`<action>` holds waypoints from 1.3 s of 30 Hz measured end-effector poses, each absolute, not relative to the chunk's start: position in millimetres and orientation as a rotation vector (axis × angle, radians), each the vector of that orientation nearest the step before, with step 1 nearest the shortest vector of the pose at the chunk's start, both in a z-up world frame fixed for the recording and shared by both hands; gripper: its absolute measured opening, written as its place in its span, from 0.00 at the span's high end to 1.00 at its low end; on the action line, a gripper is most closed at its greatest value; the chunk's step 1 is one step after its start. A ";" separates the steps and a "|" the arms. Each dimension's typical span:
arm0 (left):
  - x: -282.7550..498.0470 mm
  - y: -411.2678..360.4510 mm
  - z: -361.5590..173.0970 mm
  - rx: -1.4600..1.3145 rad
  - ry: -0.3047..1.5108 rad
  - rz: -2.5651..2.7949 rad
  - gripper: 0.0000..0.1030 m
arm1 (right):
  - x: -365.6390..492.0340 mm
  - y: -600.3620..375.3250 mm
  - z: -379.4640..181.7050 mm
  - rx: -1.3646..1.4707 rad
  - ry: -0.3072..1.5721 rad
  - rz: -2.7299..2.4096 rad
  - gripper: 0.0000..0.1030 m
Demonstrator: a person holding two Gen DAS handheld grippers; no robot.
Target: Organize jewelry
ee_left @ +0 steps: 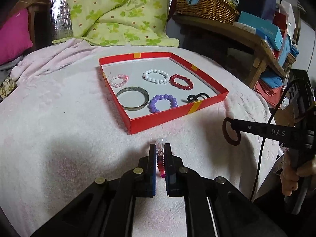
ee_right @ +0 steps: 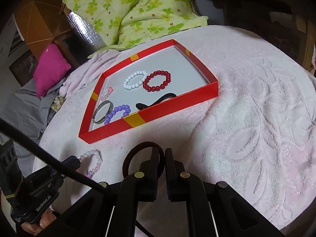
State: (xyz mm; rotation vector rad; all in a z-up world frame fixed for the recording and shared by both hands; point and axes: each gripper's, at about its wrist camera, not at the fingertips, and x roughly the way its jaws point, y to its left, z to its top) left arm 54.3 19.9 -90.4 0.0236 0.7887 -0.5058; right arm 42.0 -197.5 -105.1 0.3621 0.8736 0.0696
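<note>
Nearest the left wrist lens, the left gripper [ee_left: 160, 148] has its jaws pressed onto a bead bracelet [ee_left: 160, 154] of clear, red and pink beads, seen edge-on between the pads. The right wrist view shows the same bracelet as an open loop hanging from that gripper's tip, at about eight o'clock from the right gripper [ee_right: 161, 154].

The right gripper's jaws are pinched on a dark brown hair tie [ee_right: 136, 154], whose ring stands out toward ten o'clock. In the left view the tie dangles as a full ring from the fingertips at three o'clock, beside white lettering "DAS" on the finger. The left tool's body reads "GenRobot.AI" in the right view only.

At twelve o'clock from both tools sits the red tray [ee_left: 158, 121], its near wall marked with a yellow stripe. Inside lie a pale pink bracelet [ee_left: 118, 81], a white bracelet [ee_left: 156, 76], a red bracelet [ee_left: 181, 82], a metal bangle [ee_left: 132, 98], a purple bracelet [ee_left: 163, 103] and what looks like a black hair tie [ee_left: 195, 98], half hidden by the wall.

The pink blanket [ee_right: 256, 108] lies bare from one to four o'clock of the right gripper.
</note>
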 end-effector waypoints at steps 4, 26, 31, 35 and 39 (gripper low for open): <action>50.9 22.0 -84.7 0.023 0.771 -0.513 0.93 | 37.9 -201.8 -103.9 0.362 0.868 0.062 0.93; 99.4 -11.8 5.6 0.080 0.635 -0.574 0.93 | 90.0 -229.8 -49.1 0.376 0.737 0.044 0.93; 144.2 -29.6 3.9 0.042 0.638 -0.566 0.93 | 133.5 -234.3 -53.3 0.383 0.758 0.035 0.93; 178.0 -35.8 -20.7 -0.032 0.688 -0.579 0.93 | 161.3 -235.1 -62.4 0.406 0.790 0.040 0.93; 201.5 -42.2 -53.9 -0.068 0.776 -0.569 0.93 | 180.7 -233.2 -72.5 0.416 0.818 0.034 0.93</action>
